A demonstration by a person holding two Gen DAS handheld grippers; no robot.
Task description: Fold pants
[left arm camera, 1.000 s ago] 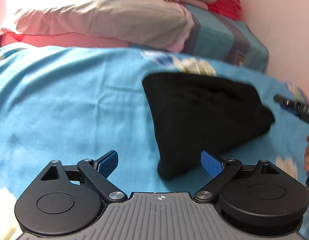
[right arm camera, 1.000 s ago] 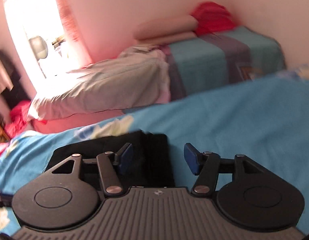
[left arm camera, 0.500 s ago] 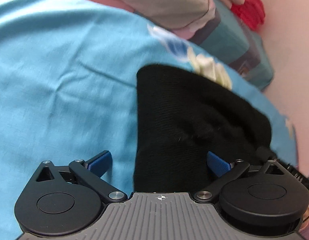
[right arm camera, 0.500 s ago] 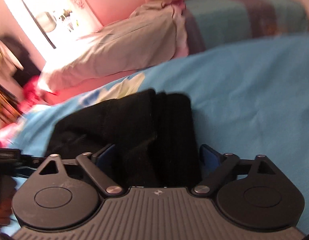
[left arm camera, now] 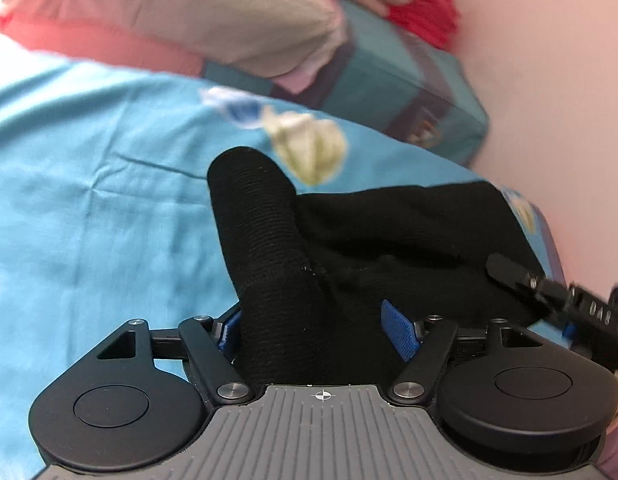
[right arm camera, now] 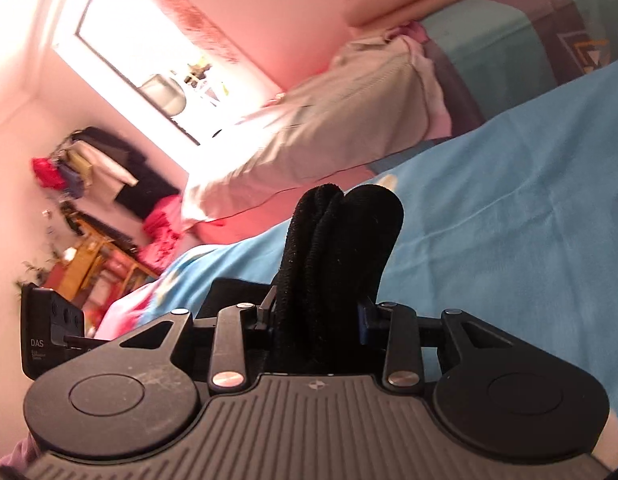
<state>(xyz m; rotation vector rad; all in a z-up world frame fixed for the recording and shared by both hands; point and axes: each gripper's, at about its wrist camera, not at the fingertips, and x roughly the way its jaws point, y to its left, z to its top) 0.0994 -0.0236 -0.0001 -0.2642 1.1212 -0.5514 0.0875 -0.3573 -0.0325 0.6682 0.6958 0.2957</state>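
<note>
Right tongs [right arm camera: 317, 316] closing, clenched on folded black knit pants [right arm camera: 341, 248]; left tongs [left arm camera: 315, 326] grasp them over blue bedsheet [left arm camera: 89, 200].

One black pants [left arm camera: 389, 232]; two tools: left tool [left arm camera: 315, 330], right tool [right arm camera: 318, 318].
</note>
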